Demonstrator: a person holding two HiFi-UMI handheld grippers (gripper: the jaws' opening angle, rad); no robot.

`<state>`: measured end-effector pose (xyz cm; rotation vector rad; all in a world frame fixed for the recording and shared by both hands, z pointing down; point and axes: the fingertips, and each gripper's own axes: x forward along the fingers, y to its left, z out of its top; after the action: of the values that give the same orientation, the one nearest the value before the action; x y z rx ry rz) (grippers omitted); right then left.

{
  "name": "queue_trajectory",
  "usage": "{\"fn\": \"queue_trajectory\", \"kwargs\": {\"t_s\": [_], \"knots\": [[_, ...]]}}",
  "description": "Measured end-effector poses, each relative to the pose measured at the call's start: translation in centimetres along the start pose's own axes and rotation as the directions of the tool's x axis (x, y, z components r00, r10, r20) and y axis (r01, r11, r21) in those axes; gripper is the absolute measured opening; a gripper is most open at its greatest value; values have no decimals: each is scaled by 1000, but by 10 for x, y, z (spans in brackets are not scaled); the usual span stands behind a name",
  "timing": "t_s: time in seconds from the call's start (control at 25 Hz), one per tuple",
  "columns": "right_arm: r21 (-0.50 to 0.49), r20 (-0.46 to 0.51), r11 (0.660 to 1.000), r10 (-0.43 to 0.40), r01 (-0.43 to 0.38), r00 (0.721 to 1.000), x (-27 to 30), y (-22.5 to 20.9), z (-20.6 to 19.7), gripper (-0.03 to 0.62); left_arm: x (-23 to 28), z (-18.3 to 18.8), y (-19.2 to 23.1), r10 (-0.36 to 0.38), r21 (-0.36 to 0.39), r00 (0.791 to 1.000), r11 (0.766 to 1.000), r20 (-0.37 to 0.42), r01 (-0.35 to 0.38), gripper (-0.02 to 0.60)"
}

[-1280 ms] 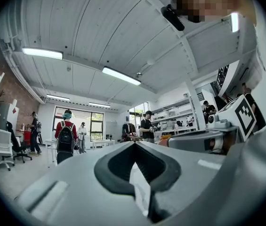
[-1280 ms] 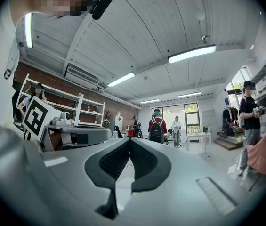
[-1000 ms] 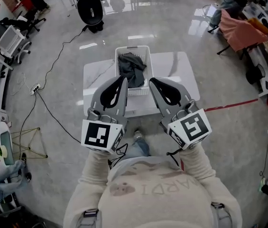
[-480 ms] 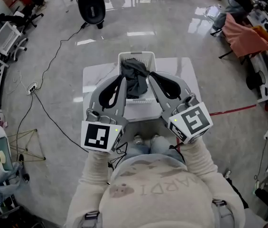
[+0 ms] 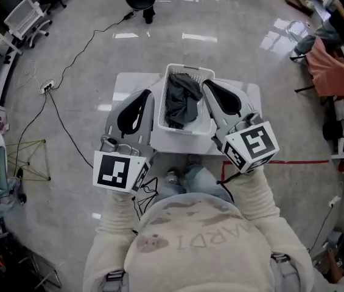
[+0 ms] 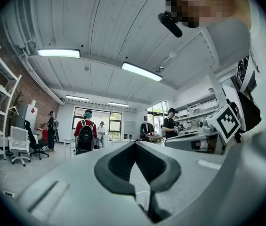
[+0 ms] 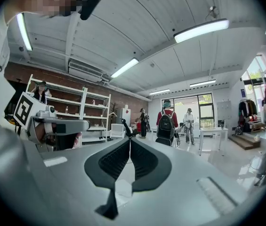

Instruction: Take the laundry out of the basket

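Grey-black laundry [image 5: 181, 101] lies bunched in the white basket [image 5: 184, 129], which stands on a white table [image 5: 129, 83] at 12 o'clock from the person. The left gripper [image 5: 145, 93] hangs just beside the basket at its 9 o'clock, and the right gripper [image 5: 210, 85] is over its rim at 3 o'clock. Each claw has its jaws pressed together with nothing between them. The cloth looks soft, light and limp, likely to sag and trail when lifted. A raised fold at the heap's top, toward 12 o'clock, seems the best place to pinch once a claw opens.
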<state>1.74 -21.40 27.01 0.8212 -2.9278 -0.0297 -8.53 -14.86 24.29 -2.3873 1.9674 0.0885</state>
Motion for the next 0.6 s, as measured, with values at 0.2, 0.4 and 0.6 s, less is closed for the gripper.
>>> {"fn": "queue_trajectory", "kwargs": {"t_s": [0.2,0.4,0.6], "knots": [[-3,-62,997,75,-75,995,34,-26,-24,59,19,-5,12,74,8,997,997,7,-74,1],[-11,-139,986,162,-165,977,70,-48,-61,69,40,-21,26,159,5,987,987,-11,-159,1],[-1,-221,974,220,-226,950,105,-71,-108,81,63,-39,35,209,7,977,978,-28,-209,0]]}}
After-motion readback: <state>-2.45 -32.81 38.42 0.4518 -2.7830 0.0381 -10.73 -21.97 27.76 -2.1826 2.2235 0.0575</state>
